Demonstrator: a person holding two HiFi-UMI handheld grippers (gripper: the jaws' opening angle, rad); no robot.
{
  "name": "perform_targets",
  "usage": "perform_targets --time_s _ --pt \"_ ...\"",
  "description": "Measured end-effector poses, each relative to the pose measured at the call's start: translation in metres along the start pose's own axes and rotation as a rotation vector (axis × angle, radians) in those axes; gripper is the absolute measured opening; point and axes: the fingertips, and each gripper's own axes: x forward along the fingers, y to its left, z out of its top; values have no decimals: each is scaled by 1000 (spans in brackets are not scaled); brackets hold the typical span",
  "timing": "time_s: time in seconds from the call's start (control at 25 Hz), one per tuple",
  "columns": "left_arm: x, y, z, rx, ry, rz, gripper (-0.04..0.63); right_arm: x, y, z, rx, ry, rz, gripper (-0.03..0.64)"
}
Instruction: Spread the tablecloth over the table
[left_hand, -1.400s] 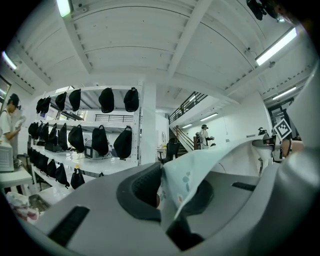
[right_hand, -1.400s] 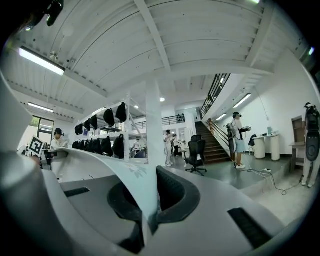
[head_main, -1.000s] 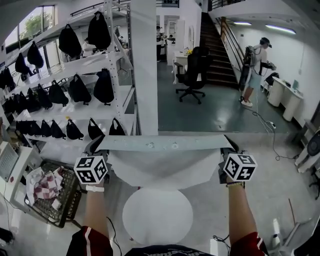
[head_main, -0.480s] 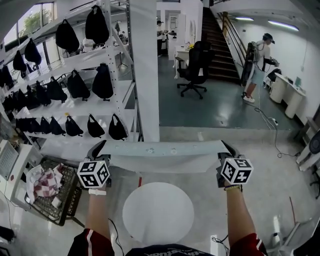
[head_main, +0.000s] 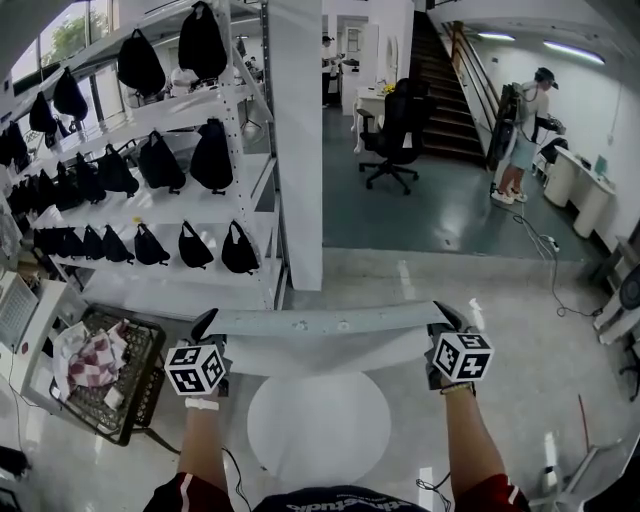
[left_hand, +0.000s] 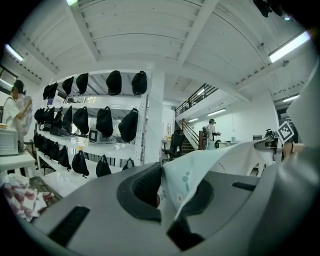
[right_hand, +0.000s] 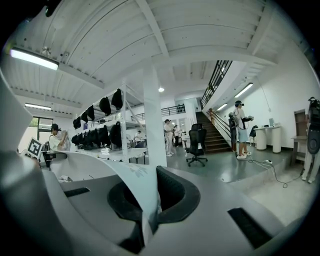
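Observation:
A pale grey-white tablecloth hangs stretched between my two grippers, its top edge taut and level just beyond the round white table. My left gripper is shut on the cloth's left corner. My right gripper is shut on the right corner. In the left gripper view the patterned cloth comes out of the closed jaws of the left gripper and runs off to the right. In the right gripper view the cloth leaves the right gripper toward the left. The cloth's lower part drapes down behind the table's far edge.
White shelving with several black bags stands at the left, beside a white pillar. A wire basket holding a checked cloth sits low at the left. An office chair and a standing person are farther back.
Both grippers have come down together with the cloth held taut, closer to the round table. The hanging part of the cloth now shows much less above the tabletop.

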Motion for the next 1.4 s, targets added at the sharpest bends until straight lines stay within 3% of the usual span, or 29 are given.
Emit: perform_targets --time_s 0.16,0.48,1.4 --pt "-9 1 -4 5 4 -9 41 -7 5 -2 17 -13 -8 28" --pt "-35 12 -36 -67 42 -6 41 -28 25 -36 77 10 -29 28" --pt "-115 -1 -95 -30 129 -89 41 -123 53 -104 150 65 -118 28"
